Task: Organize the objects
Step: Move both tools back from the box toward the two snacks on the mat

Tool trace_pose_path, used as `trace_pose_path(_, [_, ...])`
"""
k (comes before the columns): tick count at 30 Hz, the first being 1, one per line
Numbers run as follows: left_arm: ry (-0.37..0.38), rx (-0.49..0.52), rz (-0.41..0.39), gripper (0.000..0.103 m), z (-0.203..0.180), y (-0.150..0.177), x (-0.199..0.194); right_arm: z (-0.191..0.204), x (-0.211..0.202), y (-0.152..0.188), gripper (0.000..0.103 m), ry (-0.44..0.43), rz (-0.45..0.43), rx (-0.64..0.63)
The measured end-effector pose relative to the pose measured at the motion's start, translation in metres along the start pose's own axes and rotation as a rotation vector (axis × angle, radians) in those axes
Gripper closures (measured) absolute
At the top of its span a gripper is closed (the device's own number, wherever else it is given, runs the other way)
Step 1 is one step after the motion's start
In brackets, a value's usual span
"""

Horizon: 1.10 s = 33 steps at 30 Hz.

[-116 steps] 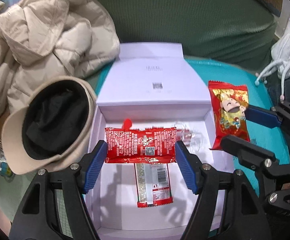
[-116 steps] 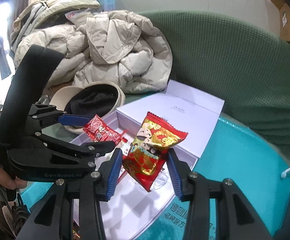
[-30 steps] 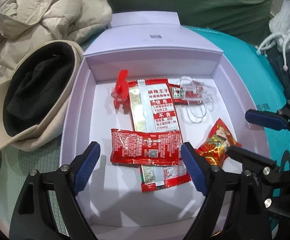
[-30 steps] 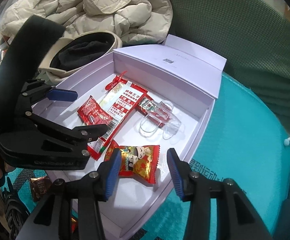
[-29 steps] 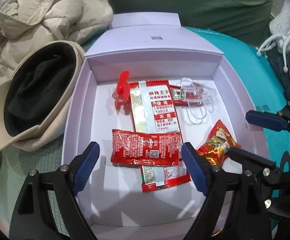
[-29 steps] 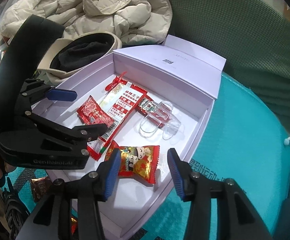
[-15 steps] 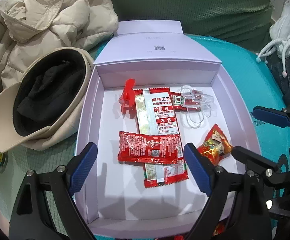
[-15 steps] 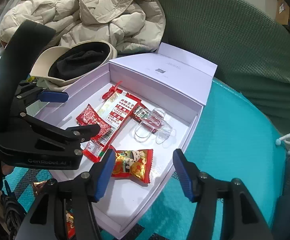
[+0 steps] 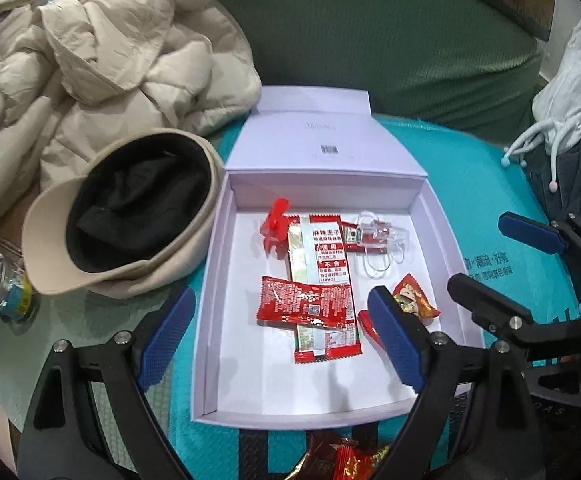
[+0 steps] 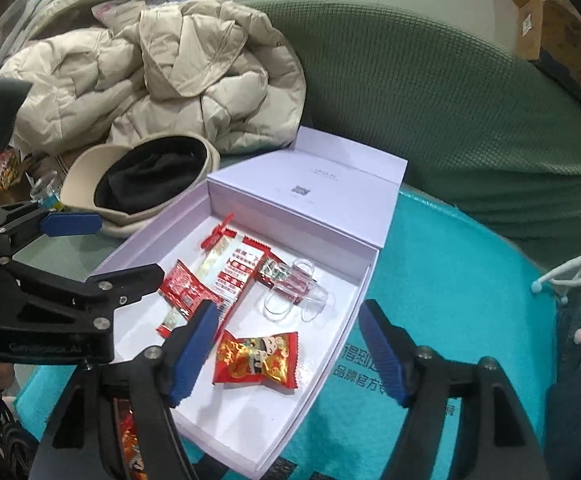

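**Right wrist view: snack packet lies in the box as both grippers hang over it**

Right wrist view: the right gripper (image 10: 286, 344) hovers above the lavender box (image 10: 364, 280) with its jaws opening and nothing between them; the red-and-gold snack packet (image 10: 256, 358) lies flat on the box floor just beyond and below the left pad, free of both. Judging by that gap, the packet is delivered and the gripper is clear of it.

The left gripper (image 9: 278, 344) also stands with jaws wide apart and empty, poised over the near half of the box. Between and just beyond its pads lies a red sachet (image 9: 304, 306) across a long red-and-white packet (image 9: 322, 280). Farther ahead sit a small red fan (image 9: 274, 226) and a clear plastic clip piece (image 9: 378, 248). The hinged lid (image 9: 322, 148) is folded back beyond the box, keeping the interior reachable from above.

Beneath the left jaws, outside the near wall, more red wrapped sweets (image 9: 342, 458) wait on the teal mat (image 9: 486, 184), likely the next to be boxed. A beige cap (image 9: 50, 240) rests left of the box, touching it.
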State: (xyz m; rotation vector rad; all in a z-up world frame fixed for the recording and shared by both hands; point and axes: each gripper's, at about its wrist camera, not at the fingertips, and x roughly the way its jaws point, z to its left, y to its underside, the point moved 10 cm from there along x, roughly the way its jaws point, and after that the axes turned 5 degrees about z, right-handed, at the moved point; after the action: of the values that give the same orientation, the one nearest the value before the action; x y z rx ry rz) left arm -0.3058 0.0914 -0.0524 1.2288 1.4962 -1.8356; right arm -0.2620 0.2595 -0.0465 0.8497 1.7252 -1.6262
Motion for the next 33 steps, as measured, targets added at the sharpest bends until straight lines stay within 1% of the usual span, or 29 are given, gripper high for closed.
trace_pose_path(10, [-0.031,-0.049,-0.068,0.015,0.012,0.003,-0.046,0.01,-0.036,-0.008,0.024,-0.012,-0.071,0.006])
trace_pose_path(13, [-0.047,-0.064,-0.082,0.015,0.015,0.007,-0.061,0.016,-0.052,-0.01,0.024,-0.022,-0.106,-0.003])
trace_pose_path(16, [-0.055,-0.082,-0.095,0.015,0.018,0.011,-0.072,0.019,-0.062,-0.01,0.023,-0.018,-0.117,-0.007])
trace_pose_path(19, [-0.065,-0.098,-0.104,0.015,0.02,0.017,-0.084,0.023,-0.076,-0.007,0.023,-0.03,-0.134,-0.007])
trace_pose_path(23, [-0.081,-0.125,-0.13,0.015,0.024,0.024,-0.103,0.025,-0.092,-0.005,0.023,-0.024,-0.156,-0.005])
trace_pose_path(33, [-0.163,-0.181,-0.172,0.015,0.037,0.055,-0.14,0.042,-0.122,0.009,0.023,-0.028,-0.176,-0.019])
